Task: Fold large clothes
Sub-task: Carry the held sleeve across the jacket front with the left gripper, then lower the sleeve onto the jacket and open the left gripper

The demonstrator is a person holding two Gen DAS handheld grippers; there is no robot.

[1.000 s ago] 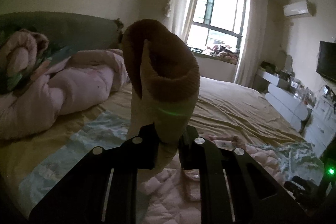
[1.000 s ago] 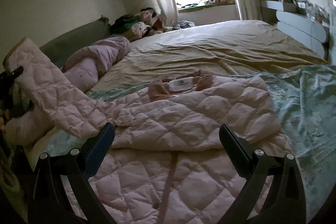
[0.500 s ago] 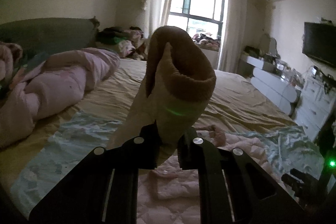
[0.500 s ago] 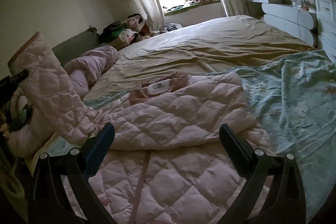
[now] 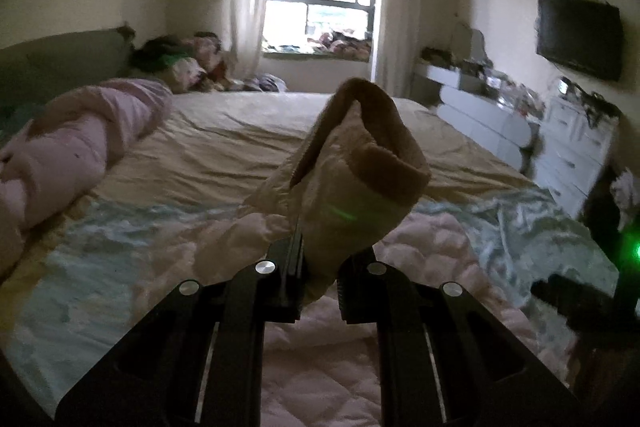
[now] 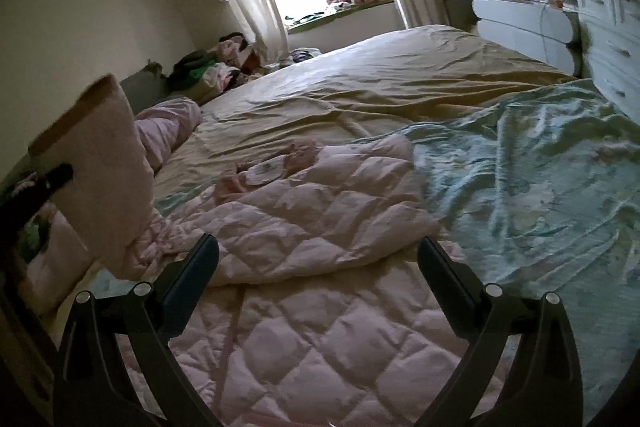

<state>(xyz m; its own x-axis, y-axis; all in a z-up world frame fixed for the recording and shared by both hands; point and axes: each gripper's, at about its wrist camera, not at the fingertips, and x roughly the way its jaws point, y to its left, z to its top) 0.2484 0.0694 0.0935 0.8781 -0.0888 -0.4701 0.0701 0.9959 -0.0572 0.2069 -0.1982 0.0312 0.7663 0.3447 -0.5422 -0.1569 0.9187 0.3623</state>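
A pink quilted jacket (image 6: 320, 227) lies spread on the bed, its collar with a white label toward the far side. My left gripper (image 5: 318, 279) is shut on the jacket's sleeve (image 5: 352, 195), whose brown ribbed cuff stands up above the fingers. In the right wrist view that sleeve (image 6: 104, 167) is lifted at the left, over the jacket's left side, with the left gripper dark beside it. My right gripper (image 6: 318, 259) hangs open just above the jacket's lower body, with nothing between its fingers.
The bed has a tan sheet (image 6: 400, 79) and a light green floral cover (image 6: 540, 167) on the right. A rolled pink duvet (image 5: 72, 147) lies at the left by the headboard. White drawers (image 5: 572, 143) and a wall TV (image 5: 580, 35) stand to the right.
My left gripper has carried the lifted sleeve rightward and lower, in over the jacket, and the cuff now leans over. The right gripper has drifted a little and stayed open.
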